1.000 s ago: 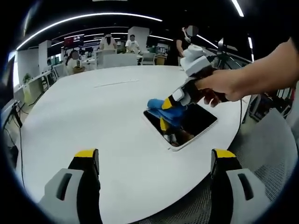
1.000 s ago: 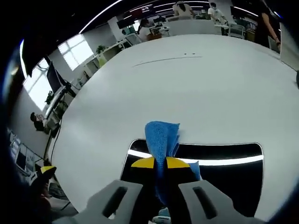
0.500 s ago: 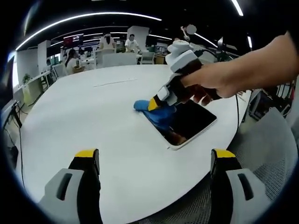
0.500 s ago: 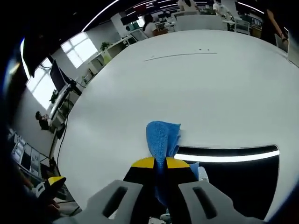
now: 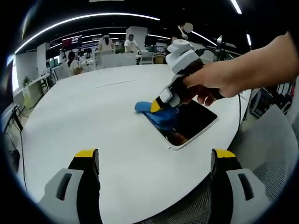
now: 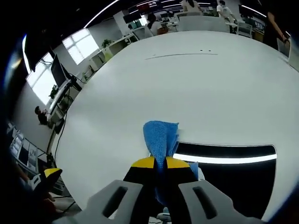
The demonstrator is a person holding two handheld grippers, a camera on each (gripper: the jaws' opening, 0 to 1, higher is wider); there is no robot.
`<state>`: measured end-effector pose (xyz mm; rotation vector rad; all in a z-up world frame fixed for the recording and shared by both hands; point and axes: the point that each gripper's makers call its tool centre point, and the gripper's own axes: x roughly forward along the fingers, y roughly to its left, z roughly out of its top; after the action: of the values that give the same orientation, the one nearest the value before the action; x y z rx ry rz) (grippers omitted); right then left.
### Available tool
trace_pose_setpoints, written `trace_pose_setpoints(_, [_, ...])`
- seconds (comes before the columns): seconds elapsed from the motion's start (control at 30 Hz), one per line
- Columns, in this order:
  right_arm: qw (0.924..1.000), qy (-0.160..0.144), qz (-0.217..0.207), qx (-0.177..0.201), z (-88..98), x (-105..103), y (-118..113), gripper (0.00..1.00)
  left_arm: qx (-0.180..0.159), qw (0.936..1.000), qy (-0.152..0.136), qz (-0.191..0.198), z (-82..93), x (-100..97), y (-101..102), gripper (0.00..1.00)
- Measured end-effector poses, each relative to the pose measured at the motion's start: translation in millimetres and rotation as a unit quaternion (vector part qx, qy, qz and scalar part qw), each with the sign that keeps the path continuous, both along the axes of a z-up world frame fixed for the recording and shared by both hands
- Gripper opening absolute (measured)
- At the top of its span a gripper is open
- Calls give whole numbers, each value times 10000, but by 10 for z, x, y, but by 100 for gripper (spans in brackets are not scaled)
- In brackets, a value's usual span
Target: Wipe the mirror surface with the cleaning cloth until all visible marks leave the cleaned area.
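Right hand: reaches in from the right of the left gripper view, bare forearm stretched across, fingers wrapped round the handle of the right gripper, which slants down towards the table.
Right gripper jaws: clamped together on the blue cleaning cloth; in the right gripper view the yellow tips of the right gripper meet on the fabric, which sticks out ahead of them.
Cloth position: its folded end lies across the near-left corner of the mirror, partly on the glass and partly on the white table.
Mirror: a dark rectangle with a pale frame, lying flat on the round table near the edge; in the left gripper view the mirror sits under the hand, with the cloth at its far-left corner.
Left gripper: jaws wide apart, holding nothing, poised above the table well short of the mirror.
Left gripper view alone: the hand and forearm, a grey mesh chair beside the table.
Right gripper view alone: a light strip reflected in the glass, windows at the left.
Both views: people at far desks.
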<state>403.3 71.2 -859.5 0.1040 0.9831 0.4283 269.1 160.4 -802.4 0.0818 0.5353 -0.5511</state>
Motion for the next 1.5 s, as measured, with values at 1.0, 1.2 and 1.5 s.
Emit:
trace_pose_setpoints(1.0, [9984,193,523,-3,-28,-375,37,1,78,9999,74,-73,-30,-11,-22,97])
trace_pose_setpoints(1.2, [9989,219,402,69,-21,-372,17,1,86,9999,76,-78,-40,-10,-20,97])
trace_pose_setpoints(1.5, [9991,176,376,44,-18,-384,-88,1,83,9999,90,-71,-36,-11,-27,97])
